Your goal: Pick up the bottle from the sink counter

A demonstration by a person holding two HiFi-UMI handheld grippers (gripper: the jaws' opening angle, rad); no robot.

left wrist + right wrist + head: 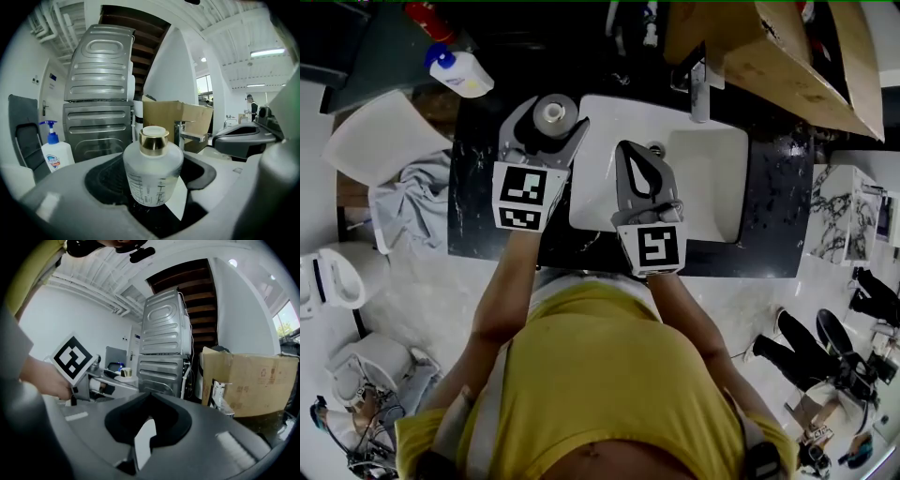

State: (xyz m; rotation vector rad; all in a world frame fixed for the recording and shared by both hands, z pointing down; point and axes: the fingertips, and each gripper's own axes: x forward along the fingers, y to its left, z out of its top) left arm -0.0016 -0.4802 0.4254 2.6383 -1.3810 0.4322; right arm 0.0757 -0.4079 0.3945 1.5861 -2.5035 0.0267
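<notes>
The left gripper, upper left of centre in the head view, is closed round the frosted, gold-capped bottle above the black desk, just left of the white sink. The right gripper, at mid-frame over the sink, has its jaws together and holds nothing.

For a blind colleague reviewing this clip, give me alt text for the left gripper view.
A frosted bottle with a gold cap is clasped between the left gripper's jaws. Behind it stand a blue-pump soap dispenser, a cardboard box and a faucet.
</notes>
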